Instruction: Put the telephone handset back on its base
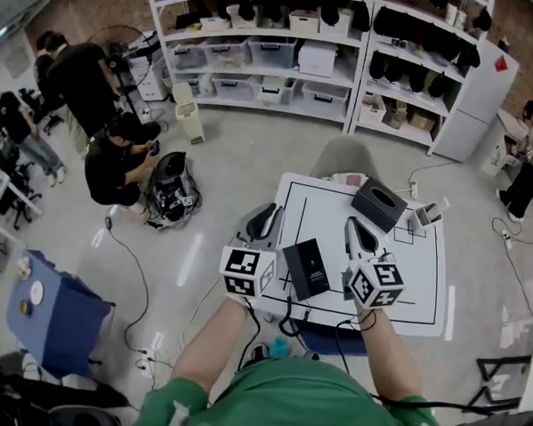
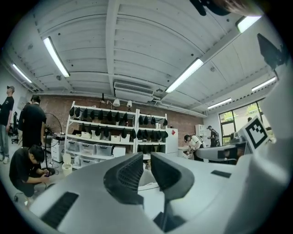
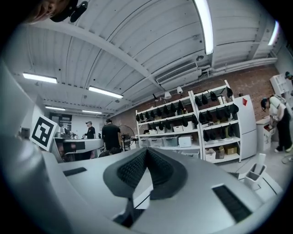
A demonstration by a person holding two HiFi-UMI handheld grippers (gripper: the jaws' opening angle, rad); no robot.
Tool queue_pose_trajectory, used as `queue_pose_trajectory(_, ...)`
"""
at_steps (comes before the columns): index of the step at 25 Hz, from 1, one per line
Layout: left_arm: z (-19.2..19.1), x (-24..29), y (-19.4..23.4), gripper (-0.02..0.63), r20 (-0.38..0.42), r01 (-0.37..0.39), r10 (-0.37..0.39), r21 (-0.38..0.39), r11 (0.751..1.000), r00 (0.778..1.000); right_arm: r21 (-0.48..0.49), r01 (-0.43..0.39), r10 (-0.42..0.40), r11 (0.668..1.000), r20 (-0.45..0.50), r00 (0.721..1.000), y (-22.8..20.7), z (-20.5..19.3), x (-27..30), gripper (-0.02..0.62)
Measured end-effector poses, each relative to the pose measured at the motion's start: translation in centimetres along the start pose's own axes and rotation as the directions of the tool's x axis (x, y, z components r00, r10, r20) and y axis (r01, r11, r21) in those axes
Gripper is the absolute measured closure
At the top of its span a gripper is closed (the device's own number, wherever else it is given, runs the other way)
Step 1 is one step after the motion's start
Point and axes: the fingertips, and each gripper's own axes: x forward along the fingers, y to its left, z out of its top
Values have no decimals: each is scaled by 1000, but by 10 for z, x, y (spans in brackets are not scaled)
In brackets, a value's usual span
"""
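Note:
Both grippers are held up level over the near half of a white table (image 1: 413, 280) and point away from me. My left gripper (image 1: 263, 220) (image 2: 146, 156) has its jaws together with nothing between them. My right gripper (image 1: 360, 233) (image 3: 146, 151) is shut too, and empty. Between them on the table lies a flat black rectangular unit (image 1: 306, 268); I cannot tell whether it is the telephone, and no separate handset shows. Neither gripper view shows the table's objects, only the room beyond.
A dark grey box (image 1: 379, 203) with a slot on top sits at the table's far side, and a small white stand (image 1: 425, 215) at the far right edge. Cables hang off the near edge. People crouch and stand by shelving (image 1: 267, 56) to the far left.

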Motion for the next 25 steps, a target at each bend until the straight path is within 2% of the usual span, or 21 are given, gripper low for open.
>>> queue_pose_trajectory(5,-42,-3,-1,541,-73,-6,3,-42,999,997,8,-28,29,1000,-68,997,15,-31,2,574)
queue_pose_trajectory(9,-55,-2,-4,541,-103,6,-12,-63,998,995,12,-37,38,999,-107,993,27,-46,4,574)
queue_pose_trajectory(14,-102,2,-19,541,-193,18,-36,-93,995,981,48,-40,50,998,-229,972,31,-111,3,574)
queue_pose_trajectory(17,-127,-1,-28,541,-246,30,-56,-110,993,968,79,-28,49,996,-280,959,30,-137,-3,574)
queue_pose_trajectory(20,-140,-8,-29,541,-268,23,-57,-129,991,962,87,-17,42,996,-292,955,28,-144,-7,572)
queue_pose_trajectory(25,-141,-1,-21,541,-264,17,-50,-128,992,963,64,-20,37,998,-278,960,23,-140,3,574)
